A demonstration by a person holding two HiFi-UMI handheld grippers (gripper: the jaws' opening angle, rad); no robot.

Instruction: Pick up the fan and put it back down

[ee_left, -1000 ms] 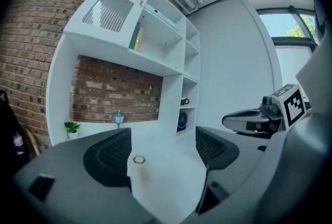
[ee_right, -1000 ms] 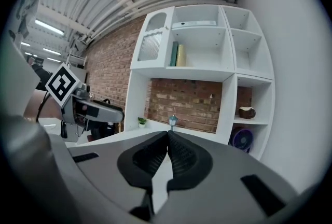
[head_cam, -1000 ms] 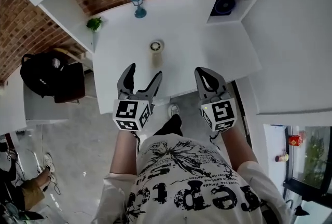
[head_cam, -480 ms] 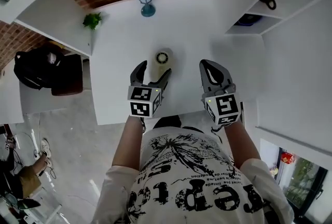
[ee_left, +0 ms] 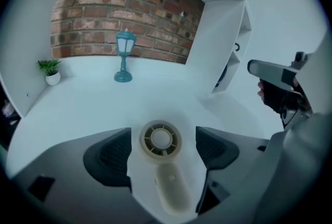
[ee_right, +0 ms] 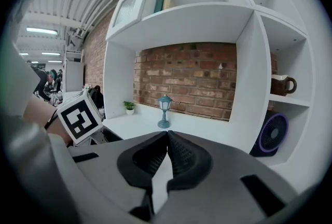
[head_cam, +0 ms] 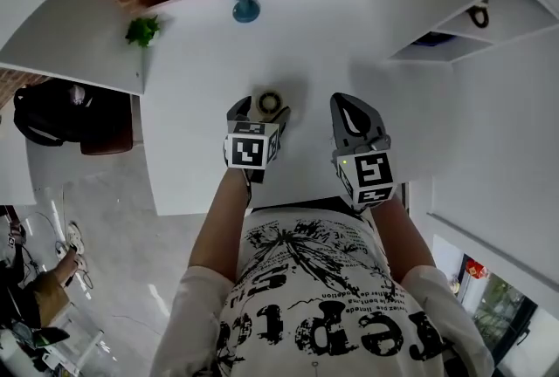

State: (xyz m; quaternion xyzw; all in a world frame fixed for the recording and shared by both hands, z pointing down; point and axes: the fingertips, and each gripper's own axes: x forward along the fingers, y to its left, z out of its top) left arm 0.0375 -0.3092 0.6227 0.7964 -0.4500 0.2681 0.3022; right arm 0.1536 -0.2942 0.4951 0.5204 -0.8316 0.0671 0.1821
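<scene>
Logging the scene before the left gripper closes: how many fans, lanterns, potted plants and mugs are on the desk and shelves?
Fans: 2, cream fan on the desk and purple fan on a shelf
Lantern: 1
Potted plant: 1
Mug: 1
Total: 5

The left gripper [head_cam: 259,112] reaches forward on an extended left forearm [head_cam: 220,222], jaws spread wide; the right gripper [head_cam: 351,112] sits beside it, jaws pressed together, empty; right forearm [head_cam: 395,231] alongside the torso
</scene>
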